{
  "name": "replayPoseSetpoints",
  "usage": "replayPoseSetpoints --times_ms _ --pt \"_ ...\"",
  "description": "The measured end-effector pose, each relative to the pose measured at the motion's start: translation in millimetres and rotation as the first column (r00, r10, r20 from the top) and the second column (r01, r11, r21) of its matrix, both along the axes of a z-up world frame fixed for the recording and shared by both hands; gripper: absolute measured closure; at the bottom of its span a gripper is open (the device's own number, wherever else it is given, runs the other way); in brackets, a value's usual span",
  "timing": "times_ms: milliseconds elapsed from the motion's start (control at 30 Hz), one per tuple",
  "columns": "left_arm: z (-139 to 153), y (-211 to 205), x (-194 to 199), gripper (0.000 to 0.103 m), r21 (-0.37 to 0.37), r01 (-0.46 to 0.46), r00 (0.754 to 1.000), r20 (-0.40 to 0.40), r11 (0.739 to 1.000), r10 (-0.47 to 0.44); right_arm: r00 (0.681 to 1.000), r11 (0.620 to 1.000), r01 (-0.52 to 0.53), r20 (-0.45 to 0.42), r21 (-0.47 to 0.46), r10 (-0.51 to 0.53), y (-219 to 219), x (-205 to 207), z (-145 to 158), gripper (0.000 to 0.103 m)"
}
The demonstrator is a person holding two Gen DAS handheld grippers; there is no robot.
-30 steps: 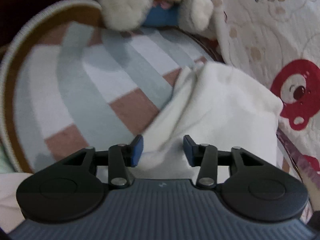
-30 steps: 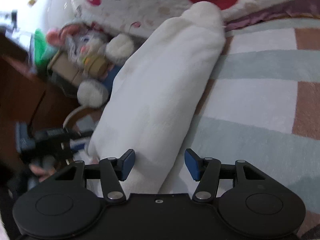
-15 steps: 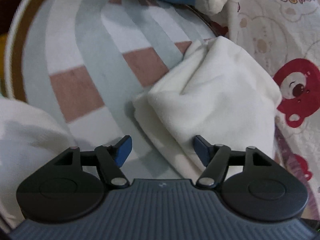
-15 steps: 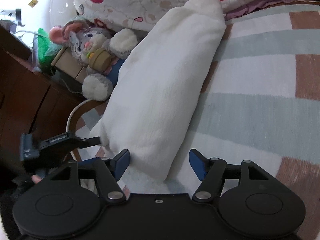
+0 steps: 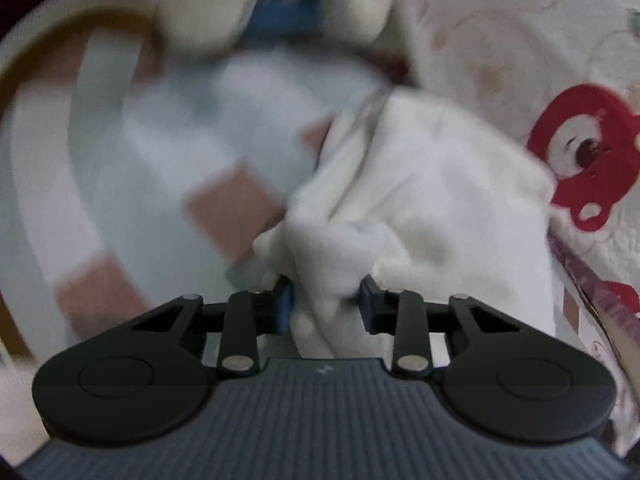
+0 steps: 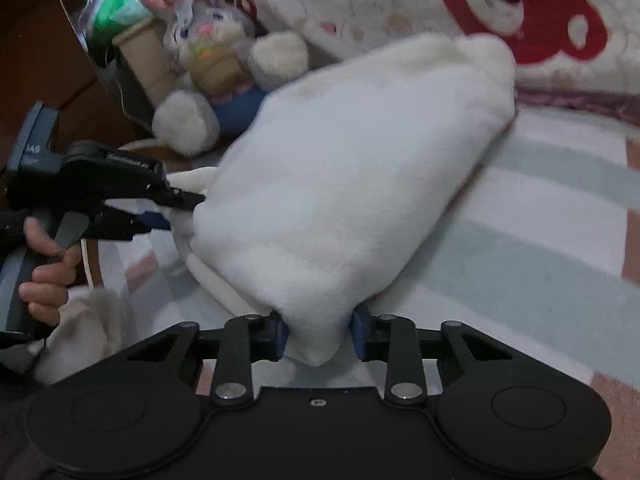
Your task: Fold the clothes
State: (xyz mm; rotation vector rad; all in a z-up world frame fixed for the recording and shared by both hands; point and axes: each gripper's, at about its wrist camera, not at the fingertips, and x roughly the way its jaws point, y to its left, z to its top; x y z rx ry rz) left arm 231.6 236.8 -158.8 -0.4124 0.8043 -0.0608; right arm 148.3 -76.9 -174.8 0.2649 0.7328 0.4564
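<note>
Right now both tools have a bite of the same white fleecy garment [image 6: 352, 184], which lies in a long folded bundle across the striped and checked bedspread [image 6: 540, 240], its far end up against a cream quilt [image 6: 380, 4] printed with red bears. The right hand-held gripper [image 6: 318, 334] is closing on the near corner of the bundle, its blue pads pinching the fleece from both sides. The left hand-held gripper [image 5: 325, 304] is closing too, with a bunched handful of the same cloth squeezed between its pads; from the right wrist view its fingers reach into the bundle's left edge [image 6: 168, 208], and the person's hand [image 6: 46, 268] is wrapped round its handle. A grey plush rabbit [image 6: 208, 52] with pink ears sits beyond the garment, beside the quilt, leaning by a cardboard box [image 6: 144, 60]. More white cloth [image 6: 80, 332] lies heaped under the left hand. The left wrist view is blurred.
</note>
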Motion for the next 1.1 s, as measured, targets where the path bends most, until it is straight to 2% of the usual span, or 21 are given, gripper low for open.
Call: replayPoseSetpoints --times_ms 33,67,133,200,233,300,467,600,667,733,800,867,933,1000,1100 --pt "8 3 -3 0.073 0.011 -0.009 0.999 0.050 1.000 0.008 1.000 1.000 -0.002 0.022 0.011 0.002 5 -2 5 0.072" --pt "8 6 -5 0.073 0.020 -0.020 0.999 0.051 1.000 0.019 0.999 1.000 -0.007 0.054 0.015 0.006 9 -3 11 0.072" --pt "-6 12 -3 0.072 0.034 -0.042 0.998 -0.039 0.999 0.043 0.994 0.999 -0.040 0.099 -0.027 0.043 21 -5 17 0.073" --pt "-21 15 -3 0.067 0.066 -0.047 0.992 -0.114 0.997 0.055 0.992 0.986 -0.093 0.067 -0.141 0.103 33 -3 11 0.073" --pt "-25 13 -6 0.061 0.102 -0.038 0.992 -0.115 0.994 0.049 0.991 0.979 -0.109 0.057 -0.171 0.121 34 -6 7 0.073" --pt "-23 8 -13 0.058 0.168 -0.034 0.995 -0.090 0.985 0.049 0.987 0.963 -0.143 0.037 -0.228 0.155 35 -14 -2 0.073" --pt "-11 -3 -19 0.058 0.289 -0.024 0.997 -0.061 0.957 0.043 0.977 0.958 -0.181 0.070 -0.222 0.201 16 -36 10 0.073" --pt "7 -3 -38 0.056 0.253 -0.071 0.997 -0.008 0.965 0.075 0.988 0.974 -0.126 0.061 -0.188 0.140 -15 -31 21 0.072" --pt "21 -12 -46 0.047 0.258 -0.068 0.998 0.022 0.964 0.065 0.993 0.980 -0.099 0.052 -0.170 0.110 -33 -31 28 0.070" --pt "37 -24 -54 0.030 0.236 -0.069 0.998 0.022 0.969 0.065 0.995 0.984 -0.075 0.058 -0.162 0.085 -47 -34 35 0.066" --pt "49 -35 -60 0.028 0.161 -0.051 0.999 0.010 0.986 0.050 0.996 0.986 -0.062 0.058 -0.153 0.072 -58 -38 45 0.061" --pt "61 -55 -69 0.026 0.174 -0.025 1.000 0.005 0.984 0.024 0.994 0.986 -0.091 0.041 -0.143 0.098 -67 -43 54 0.061" --pt "74 -77 -80 0.020 0.210 0.000 1.000 0.000 0.978 0.000 0.992 0.983 -0.109 0.042 -0.148 0.117 -75 -52 63 0.060" --pt "86 -104 -93 0.016 0.275 0.033 0.999 0.012 0.961 -0.038 0.990 0.979 -0.117 0.058 -0.167 0.129 -83 -64 72 0.054" --pt "100 -151 -123 0.000 0.432 0.041 0.998 0.033 0.901 -0.061 0.990 0.982 -0.105 0.074 -0.156 0.117 -97 -79 82 0.049"
